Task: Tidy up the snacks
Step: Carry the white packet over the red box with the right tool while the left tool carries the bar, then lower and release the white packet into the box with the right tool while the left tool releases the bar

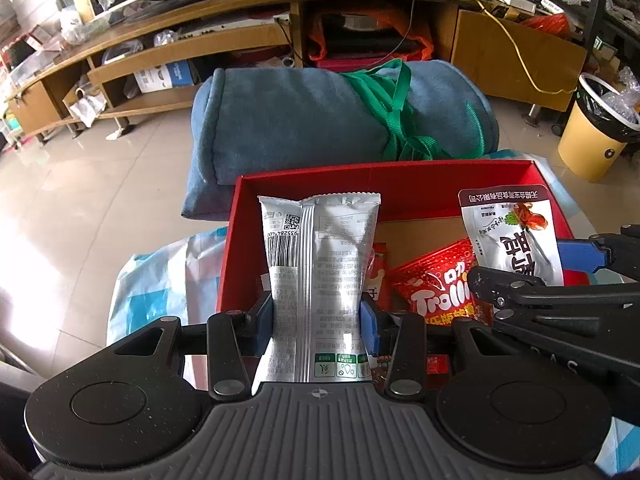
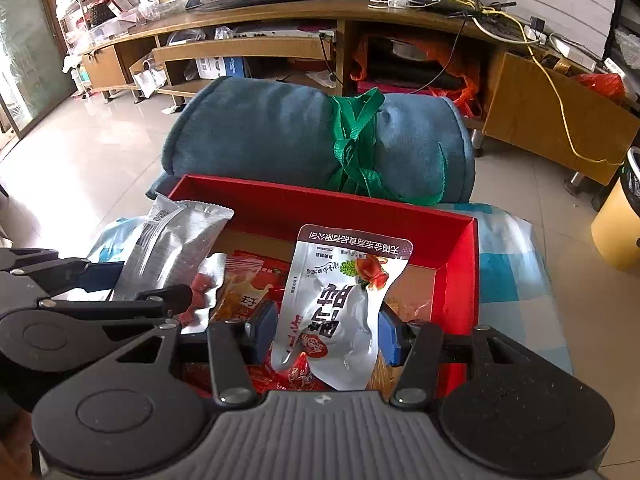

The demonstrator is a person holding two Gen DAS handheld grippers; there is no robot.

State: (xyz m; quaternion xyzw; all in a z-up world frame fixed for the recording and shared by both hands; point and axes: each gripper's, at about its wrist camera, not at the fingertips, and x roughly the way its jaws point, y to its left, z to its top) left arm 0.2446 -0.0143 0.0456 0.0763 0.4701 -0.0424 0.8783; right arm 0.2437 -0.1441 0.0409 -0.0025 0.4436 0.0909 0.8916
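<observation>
Two snack packets are in hand at once, each held over the open red cardboard box (image 1: 304, 184).

From the left wrist view, the left gripper (image 1: 318, 320) is clamped on a tall silver foil snack packet with a barcode (image 1: 320, 264), which stands upright at the centre of the frame over the box's left part. Lower right in the box lies a red Trolli candy bag (image 1: 436, 292), with a strip of another red packet (image 1: 380, 276) beside the silver one. At the right edge the right gripper's black arms reach in, with a white pouch printed with a red picture and dark characters (image 1: 512, 232) behind them.

From the right wrist view, the right gripper (image 2: 326, 334) pinches that white pouch (image 2: 344, 300) at centre frame, over the box's (image 2: 460, 264) right half. An orange-red sachet (image 2: 244, 292) and a clear pack of red pieces (image 2: 200, 288) lie inside at centre left; the silver packet (image 2: 176, 240) leans in from the left.

Several snacks appear already boxed; these two seem not yet released, and bare cardboard floor remains at the far side. Whether more snacks wait outside the box cannot be told.
</observation>
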